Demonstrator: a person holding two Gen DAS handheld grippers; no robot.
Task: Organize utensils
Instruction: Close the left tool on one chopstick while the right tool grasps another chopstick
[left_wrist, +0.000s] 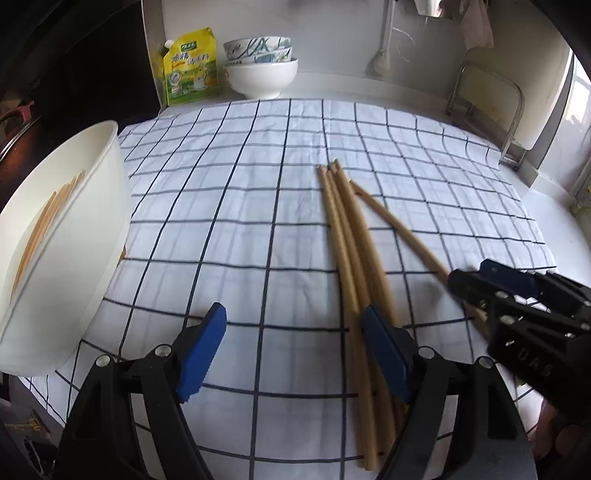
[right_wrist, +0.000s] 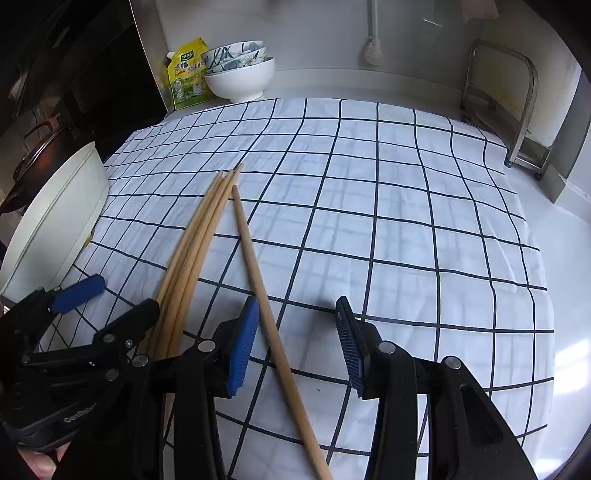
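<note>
Left gripper (left_wrist: 291, 354) spread, empty, three bamboo chopsticks (left_wrist: 351, 258) under its 3 o'clock finger; right gripper (right_wrist: 295, 343) half-spread, empty, a fourth chopstick (right_wrist: 258, 273) beside its 9 o'clock pad; white tub (left_wrist: 74, 258) at 9 o'clock on the checked cloth (right_wrist: 406, 206), open at 1 o'clock.

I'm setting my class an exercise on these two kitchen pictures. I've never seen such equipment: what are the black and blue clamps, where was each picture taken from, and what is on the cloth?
There is no machine: a person holds a two-finger tool in each hand, with a camera on each. One picture looks along the left tool, the other along the right tool. Both stand open and hold nothing. On the checked cloth lie a bundle of three wooden chopsticks and a single chopstick angled away from them. At the left is a white tub with more chopsticks inside. At the back stand stacked bowls and a yellow pouch.
</note>
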